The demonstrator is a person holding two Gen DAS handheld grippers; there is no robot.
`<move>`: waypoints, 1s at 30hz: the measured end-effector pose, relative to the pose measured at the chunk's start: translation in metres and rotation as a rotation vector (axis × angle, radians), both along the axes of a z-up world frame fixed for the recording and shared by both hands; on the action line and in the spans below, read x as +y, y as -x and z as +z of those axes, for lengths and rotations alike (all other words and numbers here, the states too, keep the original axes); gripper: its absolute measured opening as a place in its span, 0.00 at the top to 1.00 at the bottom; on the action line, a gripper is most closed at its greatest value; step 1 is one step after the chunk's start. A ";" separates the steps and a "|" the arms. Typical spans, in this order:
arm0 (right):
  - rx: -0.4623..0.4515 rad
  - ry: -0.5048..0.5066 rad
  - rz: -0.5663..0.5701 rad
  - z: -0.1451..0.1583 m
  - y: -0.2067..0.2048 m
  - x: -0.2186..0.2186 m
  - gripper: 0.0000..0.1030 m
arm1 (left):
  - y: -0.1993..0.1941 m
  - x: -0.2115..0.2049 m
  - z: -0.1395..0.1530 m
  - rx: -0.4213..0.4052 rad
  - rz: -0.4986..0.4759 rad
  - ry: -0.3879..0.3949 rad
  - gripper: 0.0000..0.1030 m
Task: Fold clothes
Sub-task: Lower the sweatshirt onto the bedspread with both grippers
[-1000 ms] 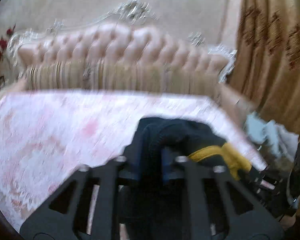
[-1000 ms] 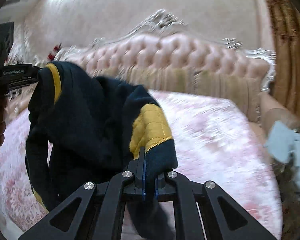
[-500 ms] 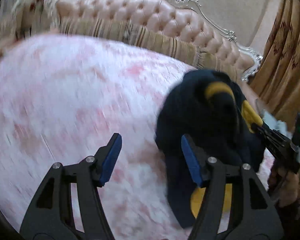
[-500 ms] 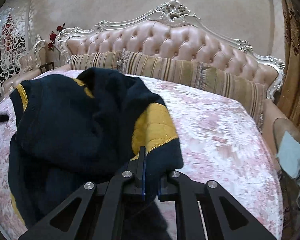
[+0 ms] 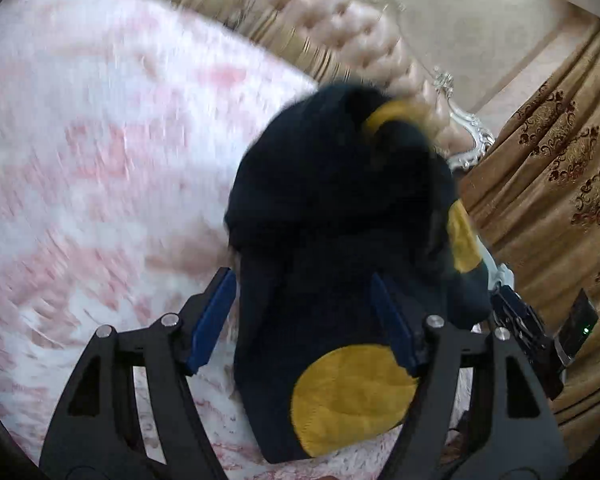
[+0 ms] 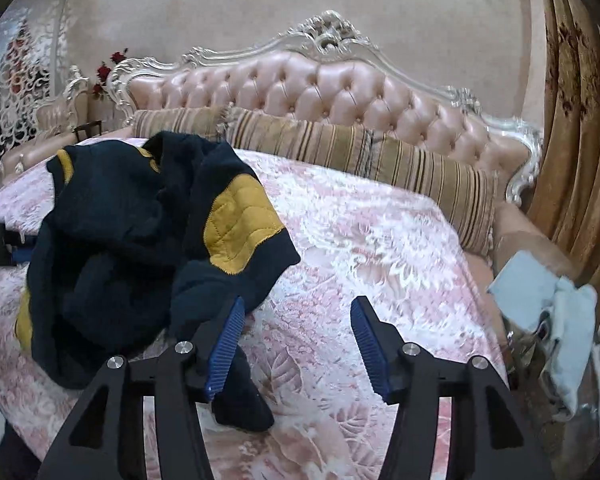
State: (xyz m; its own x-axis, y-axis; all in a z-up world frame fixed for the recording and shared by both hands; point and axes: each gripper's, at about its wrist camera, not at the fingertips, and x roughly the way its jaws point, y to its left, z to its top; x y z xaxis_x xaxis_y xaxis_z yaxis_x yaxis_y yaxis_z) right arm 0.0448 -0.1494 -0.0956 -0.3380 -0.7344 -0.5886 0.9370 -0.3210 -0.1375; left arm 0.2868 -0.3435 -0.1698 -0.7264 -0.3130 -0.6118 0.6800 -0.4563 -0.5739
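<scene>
Navy fabric fills the space ahead of the left gripper (image 5: 302,316): the dark sweater (image 5: 332,216), with its mustard-yellow patches, lies heaped on the pink patterned bedspread (image 5: 100,152), and part of it runs down between the two blue pads (image 5: 214,312). Those jaws have just been opening and now stand wide; the pads do not press on the cloth, though the right-hand pad sits just against its edge. A round yellow patch (image 5: 352,396) lies close under the gripper, between its two fingers. In the right wrist view, the right gripper (image 6: 296,344) has also just been opening, and its jaws stand apart with only bedspread (image 6: 364,240) between them. Its left pad (image 6: 226,344) has the sweater (image 6: 132,240) just beside it, a dark sleeve end trailing beneath that finger, so the garment sits ahead and to the left of this tool, released. Beyond both grippers rise striped pillows (image 6: 360,152) and a tufted pink headboard (image 6: 320,88); off to the right of the right gripper a pale blue cloth (image 6: 540,292) lies at the bed's edge, near the golden curtain (image 6: 572,120). The left view is blurred.
</scene>
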 end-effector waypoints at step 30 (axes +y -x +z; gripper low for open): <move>0.164 0.017 0.483 -0.013 -0.156 -0.117 0.20 | -0.048 0.033 0.065 -0.201 0.053 0.216 0.88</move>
State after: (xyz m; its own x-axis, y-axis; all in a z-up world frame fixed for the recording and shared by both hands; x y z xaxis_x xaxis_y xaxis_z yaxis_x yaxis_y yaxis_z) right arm 0.2006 -0.2664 -0.1088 -0.0442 -0.8389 -0.5426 0.9454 0.1404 -0.2941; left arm 0.3346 -0.3104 -0.1048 -0.5763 -0.4857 -0.6573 0.7966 -0.5137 -0.3188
